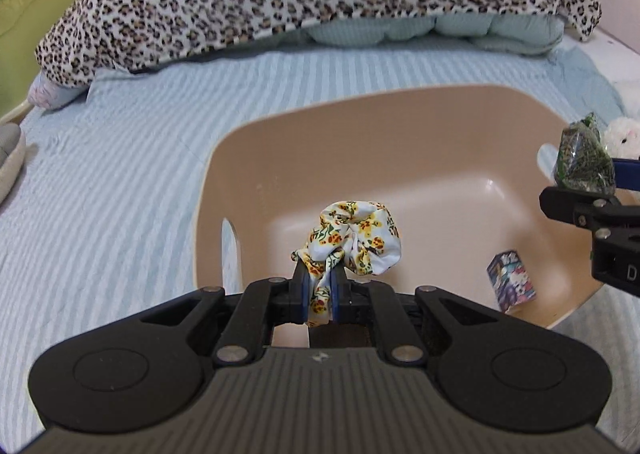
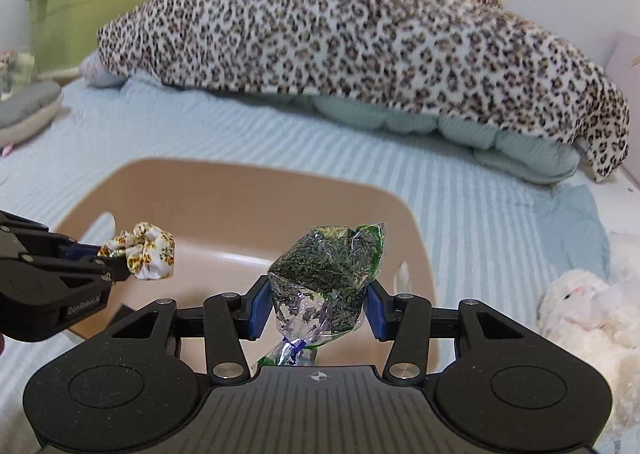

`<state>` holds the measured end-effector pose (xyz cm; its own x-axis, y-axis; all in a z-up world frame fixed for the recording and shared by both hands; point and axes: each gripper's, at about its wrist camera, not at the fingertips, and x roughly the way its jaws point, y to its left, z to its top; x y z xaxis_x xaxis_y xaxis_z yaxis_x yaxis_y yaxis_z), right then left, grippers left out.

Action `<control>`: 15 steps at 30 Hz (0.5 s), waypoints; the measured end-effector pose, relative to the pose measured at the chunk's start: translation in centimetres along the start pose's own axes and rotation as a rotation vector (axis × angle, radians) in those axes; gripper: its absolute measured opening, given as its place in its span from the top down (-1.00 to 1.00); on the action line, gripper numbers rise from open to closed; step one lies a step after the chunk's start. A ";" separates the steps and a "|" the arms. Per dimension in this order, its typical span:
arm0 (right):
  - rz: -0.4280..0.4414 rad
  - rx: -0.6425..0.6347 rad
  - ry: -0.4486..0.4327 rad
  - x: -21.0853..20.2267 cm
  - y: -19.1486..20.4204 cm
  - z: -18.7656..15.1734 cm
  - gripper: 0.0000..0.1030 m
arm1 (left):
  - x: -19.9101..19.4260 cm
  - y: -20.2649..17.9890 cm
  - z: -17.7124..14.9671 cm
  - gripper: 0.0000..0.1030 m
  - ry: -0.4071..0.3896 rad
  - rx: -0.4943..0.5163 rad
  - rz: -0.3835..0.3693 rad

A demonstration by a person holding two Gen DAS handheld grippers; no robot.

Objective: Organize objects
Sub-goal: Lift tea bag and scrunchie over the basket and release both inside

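A: So, what's held over the basin point(image 1: 400, 125)?

B: Left gripper point(image 1: 320, 294) pinches the soft, light scrunchie point(image 1: 356, 238); right gripper point(image 2: 316, 308) clamps the crinkly, slippery seed bag point(image 2: 324, 270) at its middle.

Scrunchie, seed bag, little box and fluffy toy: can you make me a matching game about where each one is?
1 floral scrunchie
2 seed bag
3 little box
4 fluffy toy

A inside the tan basin
B on the bed beside the basin
C in the left gripper
D in the right gripper

Pairs: 1-C, 2-D, 3-A, 4-B
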<state>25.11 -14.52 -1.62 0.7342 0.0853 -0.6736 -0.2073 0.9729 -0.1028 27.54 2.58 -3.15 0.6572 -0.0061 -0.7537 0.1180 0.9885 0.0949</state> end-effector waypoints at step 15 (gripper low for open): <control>-0.024 0.015 -0.006 -0.8 -0.1 -0.9 -0.41 | -2.7 0.2 0.1 -0.20 -0.047 -0.015 0.042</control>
<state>23.98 -14.90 -1.72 0.7427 0.0635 -0.6667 -0.1804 0.9777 -0.1077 25.88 2.82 -0.97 0.6958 0.0288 -0.7176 0.0784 0.9902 0.1158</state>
